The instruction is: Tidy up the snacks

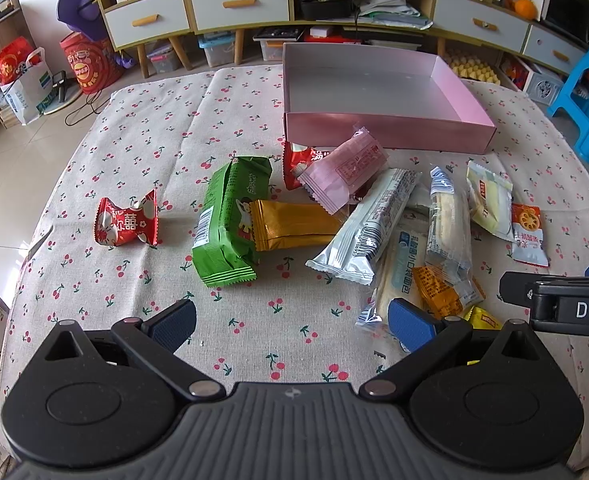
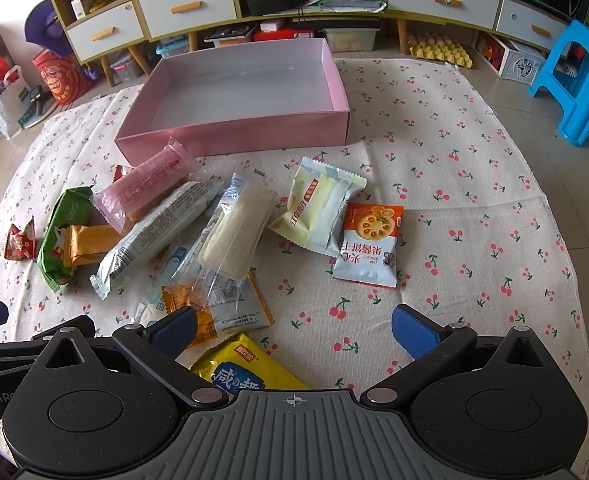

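An empty pink box (image 1: 390, 130) (image 2: 234, 130) stands at the far side of the cherry-print cloth. Several wrapped snacks lie in front of it: a green pack (image 1: 230, 220) (image 2: 64, 232), a gold bar (image 1: 294, 226), a pink pack (image 1: 344, 170) (image 2: 146, 188), a silver bar (image 1: 366, 224) (image 2: 154, 228), a red candy (image 1: 128, 222) (image 2: 20, 242), an orange biscuit pack (image 2: 370, 240) and a yellow pack (image 2: 246, 368). My left gripper (image 1: 292, 326) is open and empty, above the cloth near the pile. My right gripper (image 2: 294, 330) is open and empty, over the yellow pack.
The cloth-covered table (image 2: 474, 200) drops off at its edges to a tiled floor. A blue plastic stool (image 2: 574, 88) stands at the right. Cabinets with drawers (image 1: 238, 4) line the back wall. The right gripper's body (image 1: 562, 304) shows at the right of the left wrist view.
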A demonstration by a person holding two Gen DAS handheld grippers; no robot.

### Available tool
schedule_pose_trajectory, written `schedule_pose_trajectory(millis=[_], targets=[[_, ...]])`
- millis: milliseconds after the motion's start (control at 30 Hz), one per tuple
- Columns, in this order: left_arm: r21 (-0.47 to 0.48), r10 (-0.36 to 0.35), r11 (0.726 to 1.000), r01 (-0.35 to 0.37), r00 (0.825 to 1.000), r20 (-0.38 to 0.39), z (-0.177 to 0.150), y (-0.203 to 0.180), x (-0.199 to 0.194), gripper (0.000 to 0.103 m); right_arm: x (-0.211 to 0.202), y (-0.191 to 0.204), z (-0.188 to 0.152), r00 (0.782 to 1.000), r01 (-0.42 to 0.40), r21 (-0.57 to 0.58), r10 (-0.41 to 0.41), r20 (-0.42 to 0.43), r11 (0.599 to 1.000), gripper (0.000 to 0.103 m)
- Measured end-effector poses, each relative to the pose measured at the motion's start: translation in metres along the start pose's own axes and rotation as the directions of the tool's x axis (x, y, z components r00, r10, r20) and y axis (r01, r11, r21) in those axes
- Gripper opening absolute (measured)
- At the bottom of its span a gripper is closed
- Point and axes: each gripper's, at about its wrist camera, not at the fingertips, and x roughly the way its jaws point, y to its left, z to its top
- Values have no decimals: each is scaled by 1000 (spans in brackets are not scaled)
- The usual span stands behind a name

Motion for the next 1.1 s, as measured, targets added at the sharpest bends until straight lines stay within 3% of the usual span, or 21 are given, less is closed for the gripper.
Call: schedule_pose_trajectory(millis=[1100], targets=[[-1,-4,1000,4,1000,0,1,1,-1,102,3,1,-2,1000,4,-7,-4,-10,1000,103]])
